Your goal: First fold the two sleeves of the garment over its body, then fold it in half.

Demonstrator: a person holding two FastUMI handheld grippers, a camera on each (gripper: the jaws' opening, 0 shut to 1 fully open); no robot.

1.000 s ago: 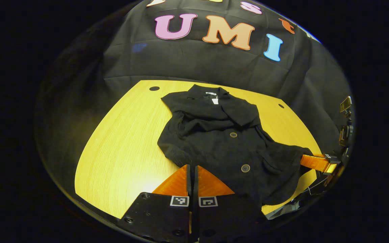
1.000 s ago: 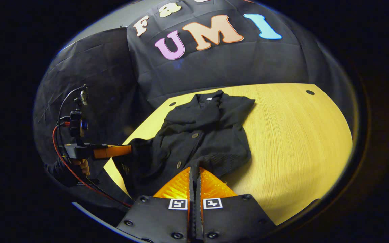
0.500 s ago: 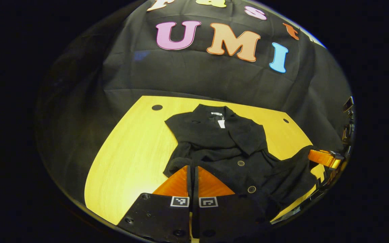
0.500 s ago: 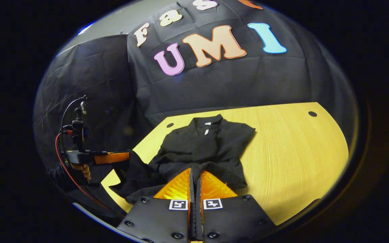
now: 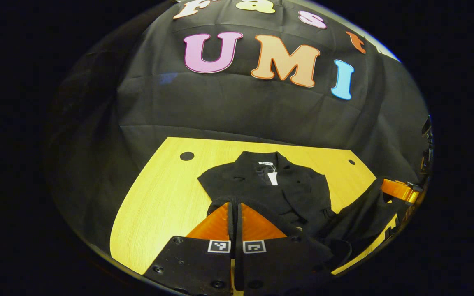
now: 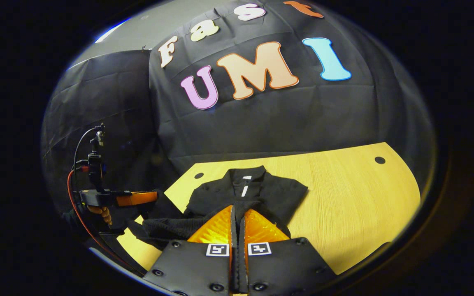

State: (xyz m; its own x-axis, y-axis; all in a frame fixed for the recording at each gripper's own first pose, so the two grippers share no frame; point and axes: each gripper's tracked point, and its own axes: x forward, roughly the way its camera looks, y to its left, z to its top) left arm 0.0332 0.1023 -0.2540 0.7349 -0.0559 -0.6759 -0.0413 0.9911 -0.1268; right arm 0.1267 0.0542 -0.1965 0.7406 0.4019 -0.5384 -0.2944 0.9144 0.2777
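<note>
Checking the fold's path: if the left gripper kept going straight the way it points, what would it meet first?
Most likely the garment's collar end, lying on the table just past the left gripper, which is already shut on the hem. Depth is hard to judge.

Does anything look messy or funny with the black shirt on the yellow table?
A little. The black garment is bunched and wrinkled, not flat: its near edge is lifted off the table by the left gripper and right gripper, both pinching it. That looks like mid-fold, not damage. A white tag sticks out at the collar.
</note>
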